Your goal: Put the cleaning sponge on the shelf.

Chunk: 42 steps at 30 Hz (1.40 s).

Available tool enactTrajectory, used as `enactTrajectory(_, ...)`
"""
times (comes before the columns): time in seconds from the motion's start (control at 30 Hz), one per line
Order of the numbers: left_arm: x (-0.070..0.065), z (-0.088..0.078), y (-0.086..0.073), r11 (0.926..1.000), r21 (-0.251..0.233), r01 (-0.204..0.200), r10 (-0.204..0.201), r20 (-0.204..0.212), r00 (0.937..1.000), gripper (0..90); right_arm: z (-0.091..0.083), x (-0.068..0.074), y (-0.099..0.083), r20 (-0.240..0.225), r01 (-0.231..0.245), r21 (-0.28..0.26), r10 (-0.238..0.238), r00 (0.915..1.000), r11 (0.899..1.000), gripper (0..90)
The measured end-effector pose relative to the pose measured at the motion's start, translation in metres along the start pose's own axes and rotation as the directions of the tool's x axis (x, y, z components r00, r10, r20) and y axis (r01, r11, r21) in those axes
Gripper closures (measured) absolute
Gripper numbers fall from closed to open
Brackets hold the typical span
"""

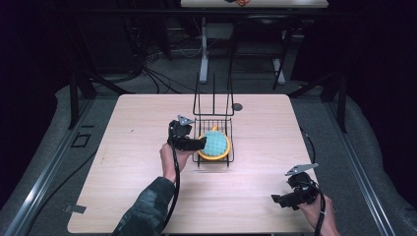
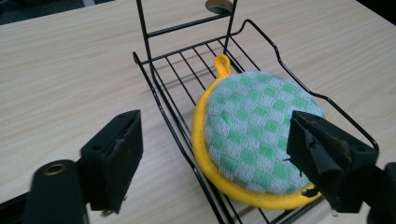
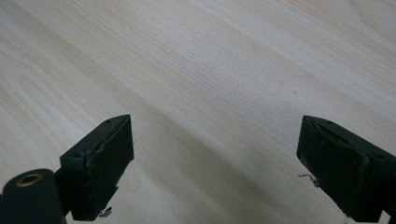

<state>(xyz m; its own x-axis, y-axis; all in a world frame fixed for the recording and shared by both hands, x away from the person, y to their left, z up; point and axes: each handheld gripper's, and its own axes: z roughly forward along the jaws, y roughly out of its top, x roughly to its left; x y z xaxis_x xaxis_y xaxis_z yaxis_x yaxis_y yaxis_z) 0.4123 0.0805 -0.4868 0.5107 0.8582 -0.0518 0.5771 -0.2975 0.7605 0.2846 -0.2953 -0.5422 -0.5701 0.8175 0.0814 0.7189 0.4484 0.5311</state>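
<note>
High view puts your left gripper (image 1: 200, 144) at the black wire rack (image 1: 231, 147), jaws spread, one over the round green-checked pot holder (image 1: 215, 144) lying in the rack and one outside its near rail. Your gripper hides part of the holder's yellow rim. Your right gripper (image 1: 277, 198) sits well apart from the rack, jaws wide over bare table (image 1: 137, 128).

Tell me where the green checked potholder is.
In the high view, the potholder lies in the black wire rack at table centre, just right of the open left claw.
</note>
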Motion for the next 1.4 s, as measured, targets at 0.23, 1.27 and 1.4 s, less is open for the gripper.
enactTrajectory(0.23,0.007,-0.022,-0.003,0.9997,0.016,-0.018,0.018,0.007,0.9998,13.4,0.0,0.0,0.0,-0.003,-0.003,0.0,0.003,1.0,1.0,10.4)
enactTrajectory(1.27,0.04,-0.085,-0.095,0.9749,0.218,-0.044,0.044,0.005,0.999,0.3,0.002,0.001,0.0,0.002,0.014,0.013,-0.014,0.9999,1.0,10.6)
enactTrajectory(1.4,0.048,-0.089,-0.111,0.9765,0.214,-0.023,0.024,-0.002,0.9997,0.3,0.003,0.002,0.0,0.008,0.017,0.01,-0.017,0.9998,1.0,10.7)
